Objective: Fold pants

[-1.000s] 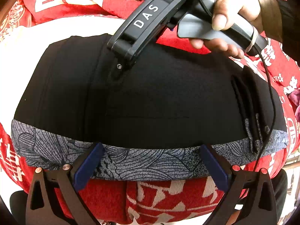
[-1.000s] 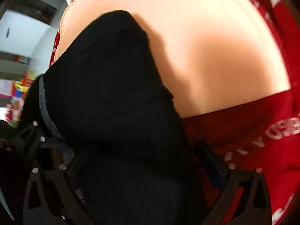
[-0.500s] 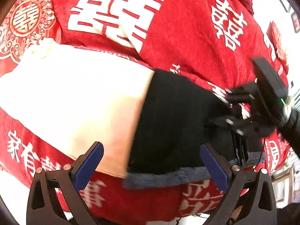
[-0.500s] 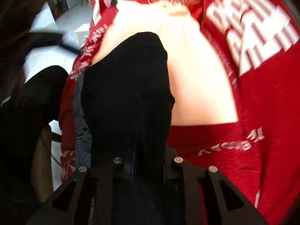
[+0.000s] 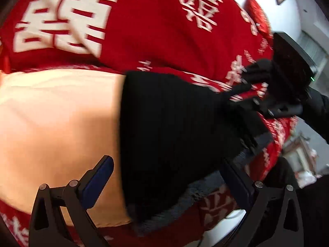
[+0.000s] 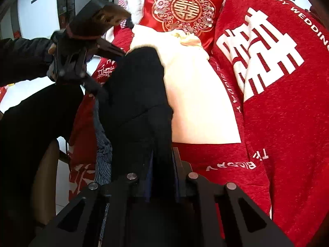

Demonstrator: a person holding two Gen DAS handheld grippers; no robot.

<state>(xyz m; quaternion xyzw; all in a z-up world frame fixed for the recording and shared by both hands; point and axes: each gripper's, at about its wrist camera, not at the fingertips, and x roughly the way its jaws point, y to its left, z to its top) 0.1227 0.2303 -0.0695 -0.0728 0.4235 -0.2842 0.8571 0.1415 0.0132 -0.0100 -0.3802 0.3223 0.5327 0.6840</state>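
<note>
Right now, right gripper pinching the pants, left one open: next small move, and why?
Probably close the left gripper on the near patterned waistband. Its fingers stand wide apart around the black pants, gripping nothing, while the right gripper alone pinches the far edge.

The pants (image 6: 135, 94) were black with a blue-grey patterned lining; the blanket (image 6: 287, 123) was red with white characters, the cloth (image 5: 57, 123) cream.
</note>
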